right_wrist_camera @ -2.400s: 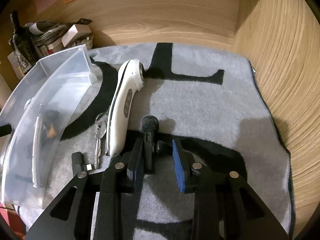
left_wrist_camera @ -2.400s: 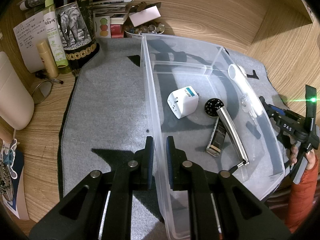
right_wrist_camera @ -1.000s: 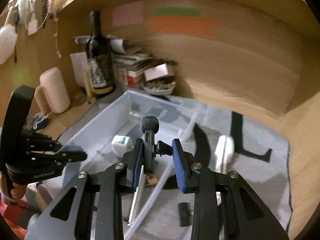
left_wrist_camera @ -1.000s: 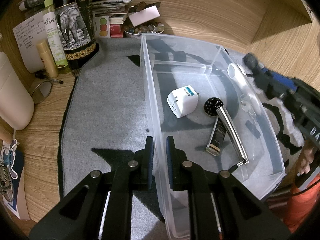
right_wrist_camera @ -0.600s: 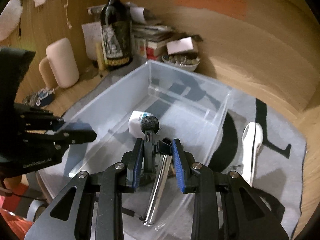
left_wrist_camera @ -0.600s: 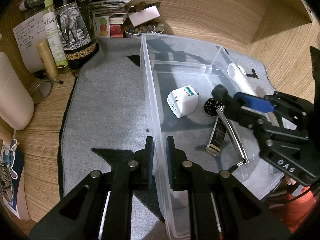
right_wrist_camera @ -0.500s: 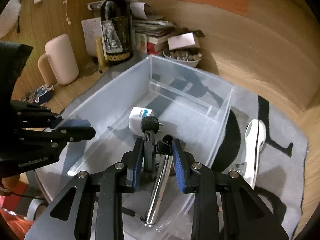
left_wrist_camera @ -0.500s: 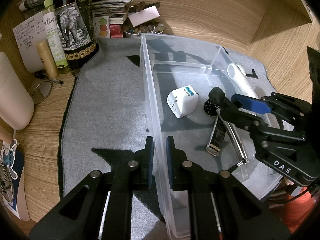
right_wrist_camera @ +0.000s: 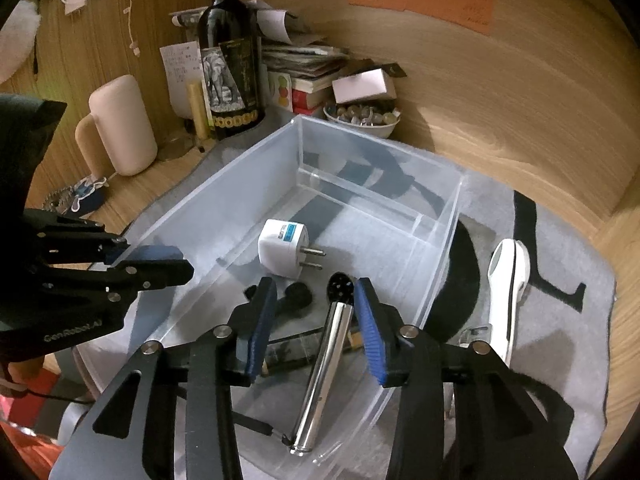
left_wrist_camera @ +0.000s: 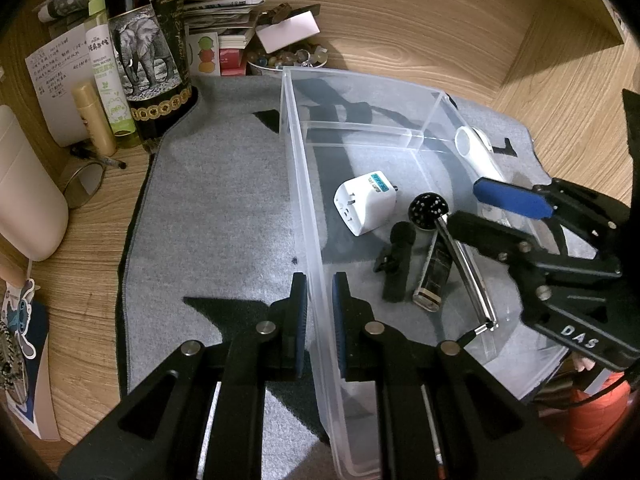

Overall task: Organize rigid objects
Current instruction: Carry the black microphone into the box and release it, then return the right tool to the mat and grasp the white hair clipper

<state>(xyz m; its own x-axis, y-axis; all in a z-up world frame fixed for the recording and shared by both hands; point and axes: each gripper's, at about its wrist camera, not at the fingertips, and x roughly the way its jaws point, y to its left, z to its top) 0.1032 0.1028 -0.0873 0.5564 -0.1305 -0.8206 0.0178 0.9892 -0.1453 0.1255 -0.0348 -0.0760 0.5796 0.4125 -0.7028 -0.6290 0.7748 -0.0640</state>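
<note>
Bin: we see 1 clear plastic bin [left_wrist_camera: 304,168] on the grey mat [left_wrist_camera: 216,216], with 1 divider across its far end.
Inside the bin: we count 4 things: 1 white plug adapter [left_wrist_camera: 365,208], 1 small black microphone [left_wrist_camera: 398,260], 1 chrome shower head [right_wrist_camera: 330,356] and 1 dark flat piece [left_wrist_camera: 434,276] lying just beside it.
Outside the bin: 1 white handheld device [right_wrist_camera: 510,292] lies on the mat by the bin's right wall.
Left gripper [left_wrist_camera: 319,304]: we have its 2 fingers clenched on the bin's left wall.
Right gripper [right_wrist_camera: 316,322]: its 2 fingers are spread apart and hold nothing, above the shower head.
Counter [left_wrist_camera: 80,240]: 1 wine bottle [right_wrist_camera: 230,68] among clutter at the back.
</note>
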